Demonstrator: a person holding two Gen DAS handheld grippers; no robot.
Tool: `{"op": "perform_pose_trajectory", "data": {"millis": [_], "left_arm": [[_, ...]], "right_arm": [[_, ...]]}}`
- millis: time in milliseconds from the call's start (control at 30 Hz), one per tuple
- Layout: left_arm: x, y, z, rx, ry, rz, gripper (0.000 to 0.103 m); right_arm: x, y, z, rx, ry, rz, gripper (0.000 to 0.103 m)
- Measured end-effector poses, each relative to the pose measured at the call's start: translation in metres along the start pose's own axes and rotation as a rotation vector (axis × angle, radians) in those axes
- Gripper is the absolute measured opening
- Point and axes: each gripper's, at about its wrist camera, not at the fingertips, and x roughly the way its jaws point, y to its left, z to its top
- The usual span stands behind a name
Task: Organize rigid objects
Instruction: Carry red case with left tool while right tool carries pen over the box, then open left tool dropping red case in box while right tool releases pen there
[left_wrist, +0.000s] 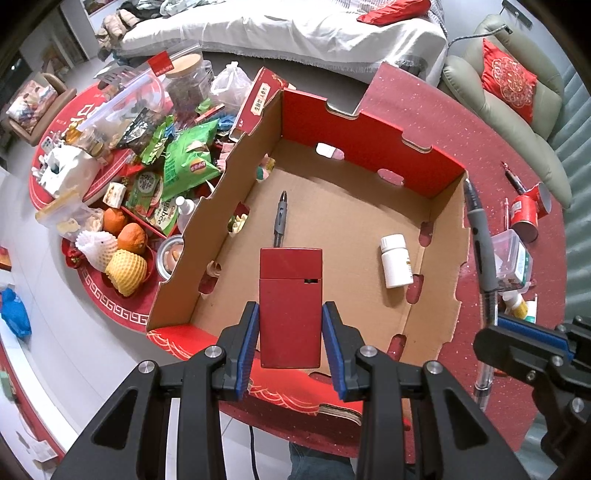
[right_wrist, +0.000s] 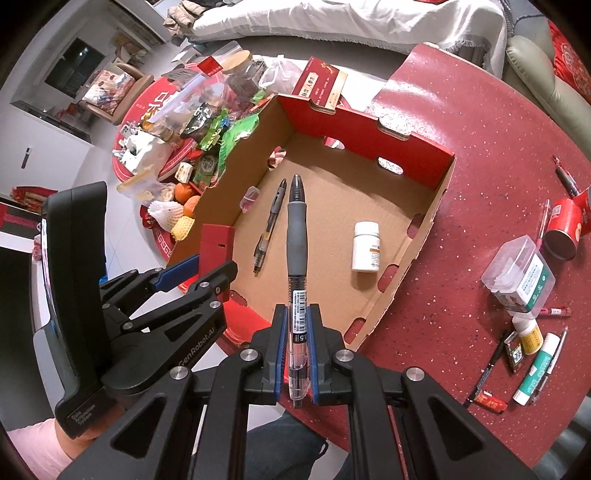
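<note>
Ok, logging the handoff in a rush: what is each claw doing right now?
Left claw: shut on the red box, above the cardboard tray.
Right claw: shut on the grey-grip pen.

Box on table, stuff all round

Box (left_wrist: 369, 147) sits on the table (left_wrist: 498, 155). Inside: pen (right_wrist: 269, 225) on the left, bottle (right_wrist: 365, 247) on the right. Left of box: snack bags (left_wrist: 188, 162) & fruit (left_wrist: 129, 236). Right of box, on table: can (right_wrist: 565, 229), tub (right_wrist: 521, 275), more pens (right_wrist: 484, 373). Sofa (left_wrist: 295, 33) behind.
</note>
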Motion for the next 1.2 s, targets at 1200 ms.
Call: {"op": "perform_pose_trajectory", "data": {"millis": [1200], "left_arm": [[0.111,-0.029,0.064,0.046,0.159,0.021,0.037]], "right_arm": [[0.092,-0.068,0.072,0.131,0.108,-0.099,0.011]]}}
